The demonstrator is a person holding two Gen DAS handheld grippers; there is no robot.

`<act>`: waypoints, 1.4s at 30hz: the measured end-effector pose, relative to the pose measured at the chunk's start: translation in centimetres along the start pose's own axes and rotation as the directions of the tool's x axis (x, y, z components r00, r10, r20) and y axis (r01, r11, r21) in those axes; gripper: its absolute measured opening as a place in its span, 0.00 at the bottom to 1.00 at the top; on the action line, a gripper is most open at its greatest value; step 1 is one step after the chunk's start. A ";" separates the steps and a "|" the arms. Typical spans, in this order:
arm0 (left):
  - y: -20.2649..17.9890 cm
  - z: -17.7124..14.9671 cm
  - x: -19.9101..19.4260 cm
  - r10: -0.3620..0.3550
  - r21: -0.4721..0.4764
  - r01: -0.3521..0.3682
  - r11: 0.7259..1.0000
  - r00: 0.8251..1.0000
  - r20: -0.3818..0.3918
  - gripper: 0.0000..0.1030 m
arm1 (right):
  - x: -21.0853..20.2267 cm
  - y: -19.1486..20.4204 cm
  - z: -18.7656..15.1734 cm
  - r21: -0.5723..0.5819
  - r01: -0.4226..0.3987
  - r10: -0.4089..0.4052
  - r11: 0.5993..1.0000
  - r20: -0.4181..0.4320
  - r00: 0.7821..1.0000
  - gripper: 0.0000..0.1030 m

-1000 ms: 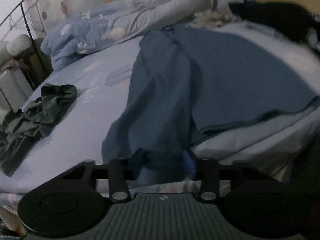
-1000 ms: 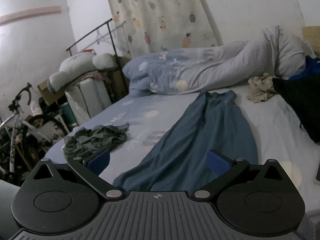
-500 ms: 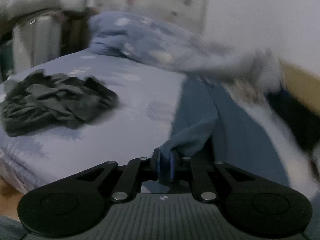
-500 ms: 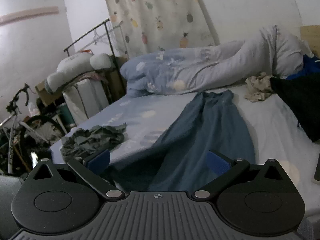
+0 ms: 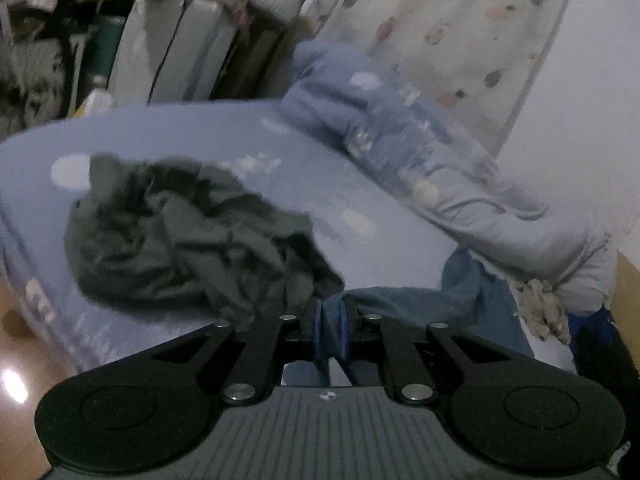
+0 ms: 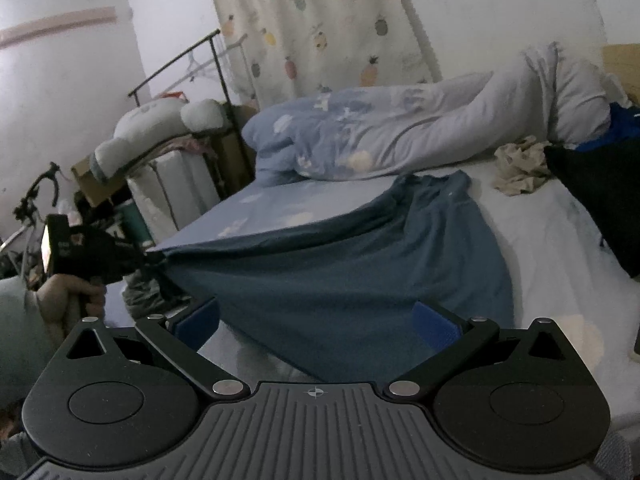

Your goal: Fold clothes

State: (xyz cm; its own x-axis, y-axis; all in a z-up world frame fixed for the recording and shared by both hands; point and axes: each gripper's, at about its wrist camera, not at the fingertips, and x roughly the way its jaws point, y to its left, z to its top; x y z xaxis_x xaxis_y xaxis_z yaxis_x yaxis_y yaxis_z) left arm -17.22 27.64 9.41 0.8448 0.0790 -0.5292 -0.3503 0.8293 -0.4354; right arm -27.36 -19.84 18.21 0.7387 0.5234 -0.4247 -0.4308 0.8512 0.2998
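Observation:
A blue garment (image 6: 360, 264) lies along the bed, its near left corner lifted and stretched out to the left. My left gripper (image 5: 331, 330) is shut on that corner of the blue garment (image 5: 404, 304); it also shows in the right wrist view (image 6: 154, 258), held in a hand. My right gripper (image 6: 316, 322) is open and empty, its blue pads (image 6: 434, 322) just above the garment's near hem.
A crumpled dark grey garment (image 5: 180, 236) lies on the bed's left part. A rolled duvet (image 6: 400, 132) lies across the back. A black cloth (image 6: 600, 192) and a beige rag (image 6: 520, 164) lie at the right. A rack, boxes and a bicycle (image 6: 36, 200) stand left of the bed.
My left gripper closed on the blue garment's corner and pulled it up and to the left, spreading the cloth. My right gripper stayed open and came slightly closer to the hem.

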 end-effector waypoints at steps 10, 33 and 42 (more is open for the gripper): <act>1.0 -1.1 0.8 0.004 -0.017 -0.005 1.000 0.999 -0.041 0.13 | 3.3 -3.0 0.1 -0.059 0.069 -0.078 0.996 -0.176 0.981 1.00; -3.5 -0.6 -1.5 -0.038 0.082 0.045 0.996 0.996 -0.082 0.13 | 6.7 -13.0 1.6 -0.164 0.359 -0.394 0.919 -0.425 0.815 0.04; -8.7 -9.6 0.2 0.015 0.354 0.103 0.929 0.949 -0.316 0.13 | 1.3 -15.2 3.6 -0.234 0.430 -0.487 0.872 -0.339 0.805 0.04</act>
State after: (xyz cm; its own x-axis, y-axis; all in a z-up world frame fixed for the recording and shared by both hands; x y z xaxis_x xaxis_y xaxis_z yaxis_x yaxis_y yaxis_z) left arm -17.94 15.07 6.12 0.6685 -0.0871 -0.7386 -0.0953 0.9749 -0.2013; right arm -18.04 -32.23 16.17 0.6286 0.0195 -0.7775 -0.1797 0.9763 -0.1208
